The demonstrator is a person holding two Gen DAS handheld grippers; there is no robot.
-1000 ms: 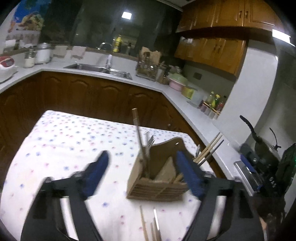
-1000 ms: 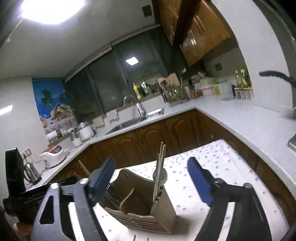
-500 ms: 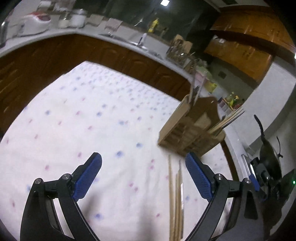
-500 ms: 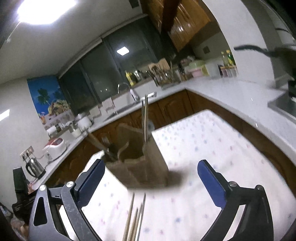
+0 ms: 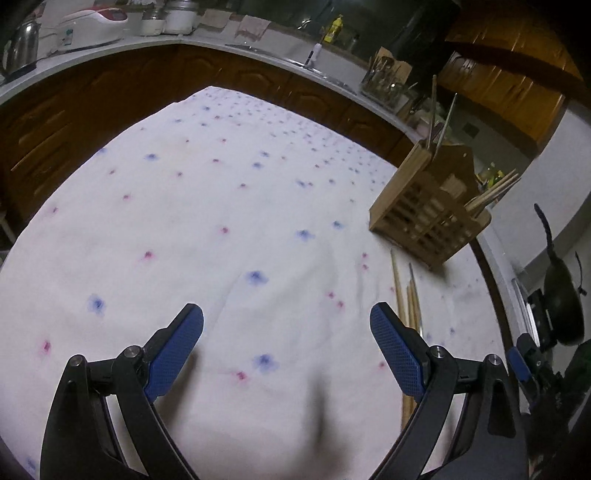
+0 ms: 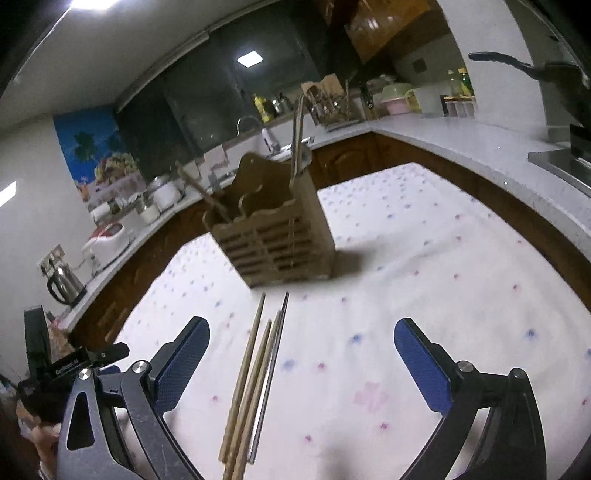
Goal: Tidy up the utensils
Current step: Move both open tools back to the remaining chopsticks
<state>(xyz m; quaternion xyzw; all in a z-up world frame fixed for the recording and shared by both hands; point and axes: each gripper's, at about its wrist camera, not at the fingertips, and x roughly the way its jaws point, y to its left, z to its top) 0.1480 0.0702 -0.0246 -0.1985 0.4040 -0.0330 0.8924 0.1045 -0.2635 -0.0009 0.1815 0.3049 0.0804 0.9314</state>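
A slatted wooden utensil caddy [image 6: 275,240] stands on the dotted white tablecloth [image 6: 424,295]; it also shows in the left wrist view [image 5: 430,214] at the right. Chopsticks and metal utensils stick up out of it. Loose wooden chopsticks [image 6: 249,380] and a metal chopstick [image 6: 271,373] lie on the cloth in front of the caddy, between my right gripper's fingers, nearer the left one. In the left wrist view the chopsticks [image 5: 406,295] lie by the right finger. My right gripper [image 6: 301,363] is open and empty. My left gripper [image 5: 286,349] is open and empty over bare cloth.
A white L-shaped kitchen counter [image 6: 461,140] with dark wood cabinets wraps around the table. On it stand a sink, a dish rack [image 5: 384,81], a rice cooker [image 5: 92,22] and a kettle [image 6: 64,284]. A black pan [image 5: 561,295] sits at the right.
Both grippers have pulled back from the caddy and tilted down toward the cloth. The loose chopsticks now lie between the right gripper's fingers. Both stayed open.
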